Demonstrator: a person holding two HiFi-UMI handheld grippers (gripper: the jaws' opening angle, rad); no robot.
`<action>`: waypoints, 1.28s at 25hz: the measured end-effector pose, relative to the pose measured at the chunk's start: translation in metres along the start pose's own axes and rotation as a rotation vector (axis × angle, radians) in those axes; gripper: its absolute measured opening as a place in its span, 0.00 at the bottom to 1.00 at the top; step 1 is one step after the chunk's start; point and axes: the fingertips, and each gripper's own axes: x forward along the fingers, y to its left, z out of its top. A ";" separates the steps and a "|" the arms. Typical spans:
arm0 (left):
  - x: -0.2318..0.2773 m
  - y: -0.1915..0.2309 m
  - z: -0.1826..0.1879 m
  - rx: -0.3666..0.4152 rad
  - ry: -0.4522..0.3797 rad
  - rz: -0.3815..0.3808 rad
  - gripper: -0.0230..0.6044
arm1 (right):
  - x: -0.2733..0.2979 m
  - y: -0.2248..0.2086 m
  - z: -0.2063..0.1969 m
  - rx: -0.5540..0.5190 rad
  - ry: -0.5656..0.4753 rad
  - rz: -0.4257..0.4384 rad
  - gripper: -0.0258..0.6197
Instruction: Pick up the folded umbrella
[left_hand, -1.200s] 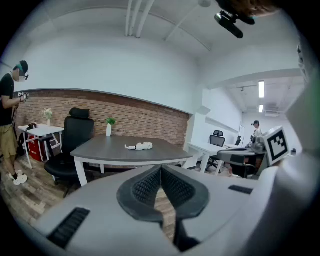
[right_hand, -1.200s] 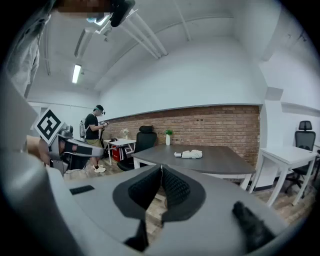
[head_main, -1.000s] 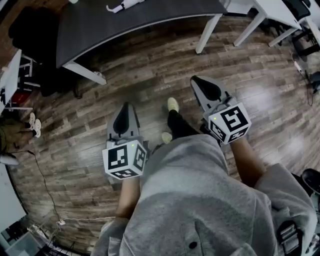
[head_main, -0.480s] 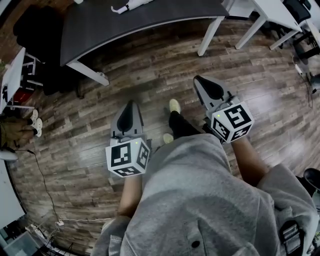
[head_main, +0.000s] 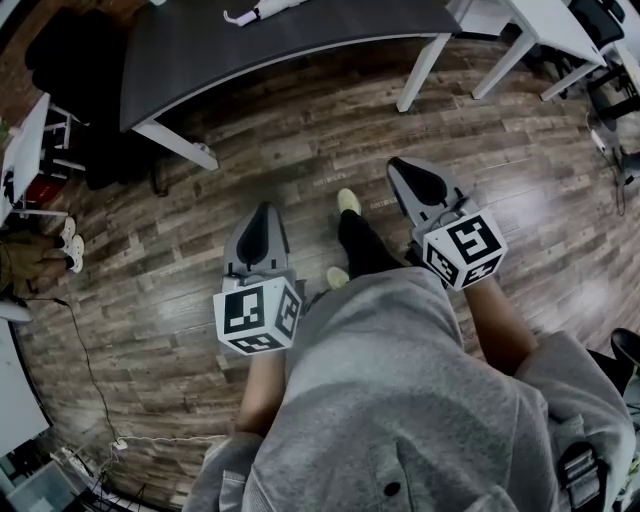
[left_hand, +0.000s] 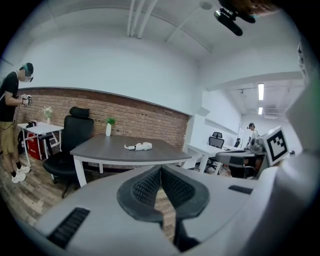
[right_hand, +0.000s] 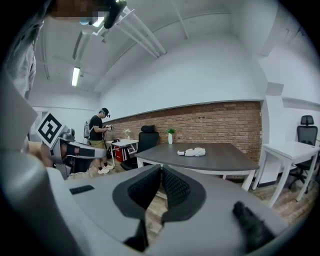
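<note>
Jaws of left gripper (head_main: 260, 222) and right gripper (head_main: 407, 174) are together, empty; unopened, they could push the folded umbrella (head_main: 260, 11) at 12 o'clock away.

— From where is the head camera looking?
— It is looking steeply down from above the person (head_main: 400, 400), taking in the brown wood-plank floor (head_main: 300, 150) and the dark grey curved worktop (head_main: 250, 50).
— And the other two?
— One is riding just behind the left claw (left_hand: 161, 172), one behind the right claw (right_hand: 161, 170), both facing roughly level and sharing that worktop before the red brick wall (right_hand: 220, 125).
</note>
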 end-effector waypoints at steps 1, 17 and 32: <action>0.003 0.001 0.001 0.000 0.001 0.002 0.06 | 0.003 0.000 0.000 -0.003 -0.001 0.006 0.09; 0.060 0.022 0.017 0.030 0.030 0.008 0.06 | 0.062 -0.025 0.005 0.069 0.014 0.057 0.09; 0.161 0.045 0.057 0.048 0.047 0.018 0.06 | 0.143 -0.097 0.041 0.042 0.000 0.045 0.09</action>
